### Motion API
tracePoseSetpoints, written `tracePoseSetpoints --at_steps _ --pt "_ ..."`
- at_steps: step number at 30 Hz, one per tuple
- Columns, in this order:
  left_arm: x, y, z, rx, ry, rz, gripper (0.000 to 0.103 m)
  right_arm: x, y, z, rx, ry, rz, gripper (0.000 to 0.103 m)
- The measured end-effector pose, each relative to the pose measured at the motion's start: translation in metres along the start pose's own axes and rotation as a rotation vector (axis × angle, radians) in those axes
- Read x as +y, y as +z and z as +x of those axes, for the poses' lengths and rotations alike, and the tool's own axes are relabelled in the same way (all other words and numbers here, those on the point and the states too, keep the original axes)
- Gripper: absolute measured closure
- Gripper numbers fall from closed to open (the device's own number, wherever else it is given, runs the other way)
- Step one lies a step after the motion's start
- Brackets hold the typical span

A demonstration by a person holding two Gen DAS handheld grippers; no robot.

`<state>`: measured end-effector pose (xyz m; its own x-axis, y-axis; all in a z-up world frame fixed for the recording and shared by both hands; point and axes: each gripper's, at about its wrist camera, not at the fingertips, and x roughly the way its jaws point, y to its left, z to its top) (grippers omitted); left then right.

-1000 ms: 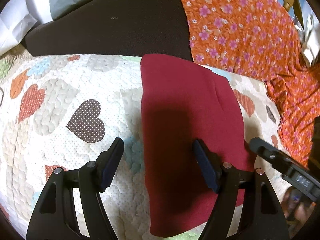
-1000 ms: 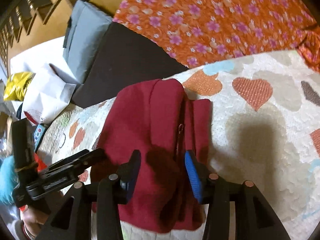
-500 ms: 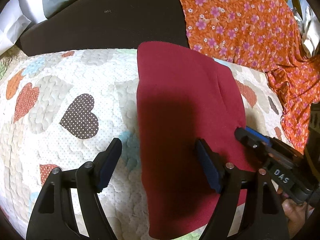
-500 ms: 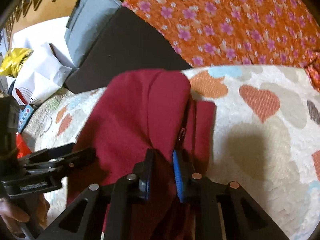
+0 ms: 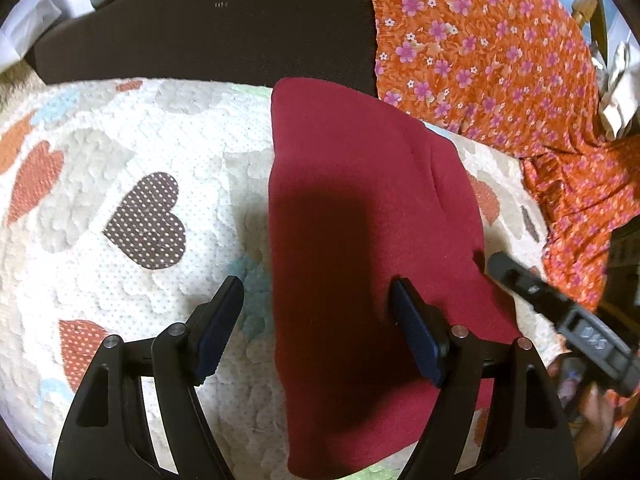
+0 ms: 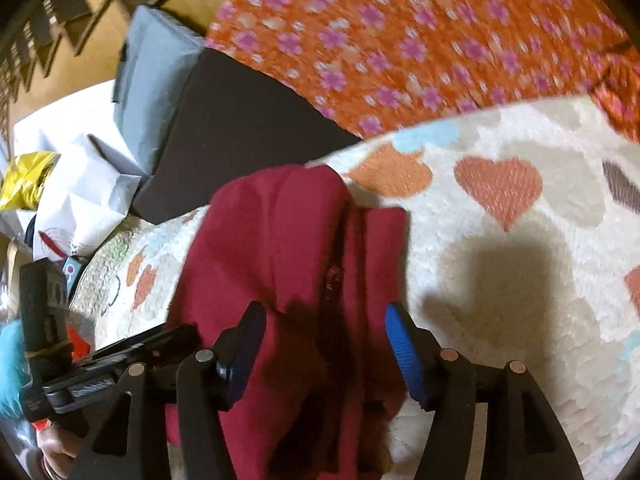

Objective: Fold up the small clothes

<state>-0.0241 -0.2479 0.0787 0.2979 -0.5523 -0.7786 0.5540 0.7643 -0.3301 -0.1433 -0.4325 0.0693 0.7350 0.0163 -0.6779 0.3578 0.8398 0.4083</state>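
Observation:
A dark red folded garment (image 5: 360, 240) lies flat on a white quilt with coloured hearts (image 5: 120, 184). My left gripper (image 5: 316, 324) is open above the garment's left edge, one finger over the quilt, one over the cloth. In the right wrist view the same garment (image 6: 288, 264) lies folded lengthwise with a zip along its middle. My right gripper (image 6: 324, 344) is open and straddles the garment's near part, holding nothing. The right gripper also shows at the right edge of the left wrist view (image 5: 560, 316).
An orange floral cloth (image 5: 500, 60) lies at the back right of the quilt. A dark cushion (image 5: 220, 28) and a grey pillow (image 6: 152, 84) lie behind. White and yellow bags (image 6: 68, 192) sit at the far left.
My right gripper closed on the red garment half a second ago and has since opened and let it go. The left gripper stayed open and barely moved.

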Motion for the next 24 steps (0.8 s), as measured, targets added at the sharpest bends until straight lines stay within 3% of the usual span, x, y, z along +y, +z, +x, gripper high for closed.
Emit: tracePoseSetpoints --at_steps 4,10,13,17,18,20,24 --pt "0.008 0.003 0.01 0.037 -0.082 -0.055 0.023 -0.02 -0.003 0.016 0.033 0.063 0.091 0.032" --pt "0.016 0.003 0.025 0.069 -0.13 -0.092 0.012 -0.037 -0.007 0.033 0.049 0.138 0.168 0.024" --pt "0.019 0.001 0.033 0.08 -0.148 -0.118 0.006 -0.032 -0.009 0.037 0.035 0.148 0.134 0.022" --pt "0.016 -0.003 0.037 0.076 -0.164 -0.107 0.005 -0.024 -0.009 0.043 0.049 0.169 0.069 0.02" --pt "0.012 -0.005 0.036 0.08 -0.168 -0.085 0.007 -0.021 -0.009 0.043 0.053 0.168 0.054 0.026" --pt "0.003 -0.008 0.029 0.074 -0.194 -0.035 0.029 -0.014 -0.01 0.04 0.04 0.13 0.031 0.038" --pt "-0.012 -0.014 0.007 0.043 -0.131 0.055 0.036 0.001 -0.015 0.021 0.003 0.112 0.012 0.049"
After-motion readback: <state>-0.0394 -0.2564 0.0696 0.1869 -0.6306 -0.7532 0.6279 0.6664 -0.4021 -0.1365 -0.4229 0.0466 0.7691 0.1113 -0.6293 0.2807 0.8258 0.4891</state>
